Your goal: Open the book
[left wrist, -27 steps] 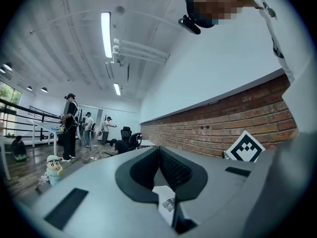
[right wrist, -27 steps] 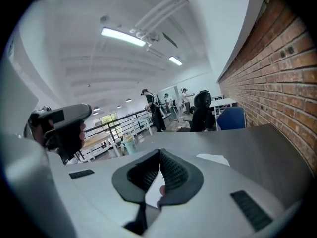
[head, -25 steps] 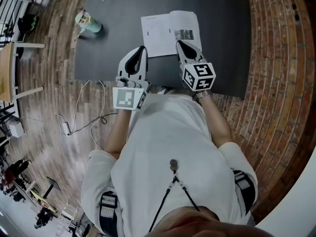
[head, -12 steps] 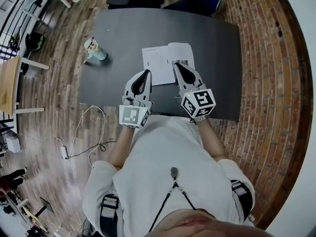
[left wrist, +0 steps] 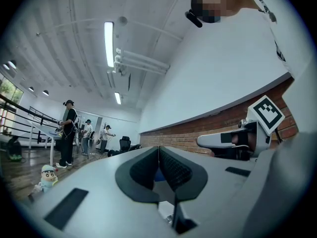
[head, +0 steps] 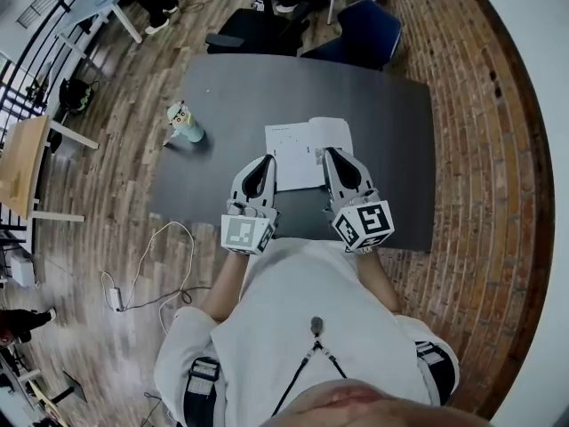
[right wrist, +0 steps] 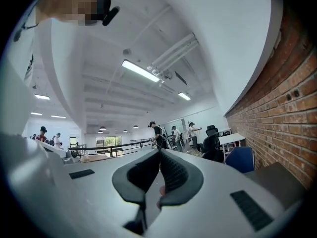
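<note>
Table [head: 391,149]: dark grey top, the reference for all places below.
Book [head: 307,148]: lies open with white pages up, near the table's middle.
Toy figure [head: 185,123]: upright at the table's left edge.
Left gripper [head: 266,160]: jaws closed together with nothing between them, above the table's near side.
Right gripper [head: 331,153]: jaws likewise closed and empty, above the table's near side, further toward its right.

Free passage runs over the bare table [head: 391,149] right of and beyond the open book [head: 302,149], while a small toy figurine [head: 184,123] stands well apart near the left edge.
</note>
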Demonstrator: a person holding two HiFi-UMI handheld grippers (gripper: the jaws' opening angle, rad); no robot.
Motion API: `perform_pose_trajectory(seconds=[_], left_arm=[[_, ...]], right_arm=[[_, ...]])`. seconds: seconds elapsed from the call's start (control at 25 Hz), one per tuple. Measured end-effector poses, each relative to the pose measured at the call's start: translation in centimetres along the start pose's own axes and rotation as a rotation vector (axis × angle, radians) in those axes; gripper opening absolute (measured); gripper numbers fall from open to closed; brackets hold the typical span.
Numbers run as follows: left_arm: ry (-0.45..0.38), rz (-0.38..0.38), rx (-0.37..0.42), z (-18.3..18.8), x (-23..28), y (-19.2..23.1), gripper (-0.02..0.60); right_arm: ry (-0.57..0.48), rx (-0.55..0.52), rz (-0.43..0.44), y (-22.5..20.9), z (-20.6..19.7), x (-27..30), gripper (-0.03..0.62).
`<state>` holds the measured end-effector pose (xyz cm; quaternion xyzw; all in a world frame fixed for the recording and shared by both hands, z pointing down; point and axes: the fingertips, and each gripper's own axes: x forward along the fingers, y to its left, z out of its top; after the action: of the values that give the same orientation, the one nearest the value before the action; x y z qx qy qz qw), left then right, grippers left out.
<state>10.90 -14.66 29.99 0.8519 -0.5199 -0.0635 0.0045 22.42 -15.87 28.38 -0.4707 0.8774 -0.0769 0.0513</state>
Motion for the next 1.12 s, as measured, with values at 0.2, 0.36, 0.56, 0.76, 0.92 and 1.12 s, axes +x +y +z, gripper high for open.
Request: perform_pose_trajectory(seconds=[0.2,0.36,0.56,0.76,0.92,1.12], left_arm=[[-0.006,-0.006,0.004,0.1,0.2,-0.2,0.023],[0.001,-0.004,0.008,0.1,0.0,-0.1,0.023],[0.01,-0.012,0.006,0.0,-0.1,-0.5,0.023],[0.029,-0.009,0.003,-0.8,-0.5,-0.6,0.023],[0.031,-0.008,0.003,-0.8,-0.9,-0.7,0.023],[0.024,0.004,0.009,-0.8,-1.2,-0.4,0.023]], right_arm=[[-0.028,-0.006,0.011,0.4,0.8,-0.1,0.036],[-0.035,-0.01,0.018,0.7,0.8,-0.2,0.036],[-0.034,0.01,0.012,0.8,0.4,-0.4,0.035],[-0.032,0.056,0.032,1.1,-0.4,-0.4,0.035],[-0.024,0.049,0.027,1.2,-0.5,-0.5,0.035],[-0.026,0.047,0.044,1.6,-0.7,-0.5,0.035]])
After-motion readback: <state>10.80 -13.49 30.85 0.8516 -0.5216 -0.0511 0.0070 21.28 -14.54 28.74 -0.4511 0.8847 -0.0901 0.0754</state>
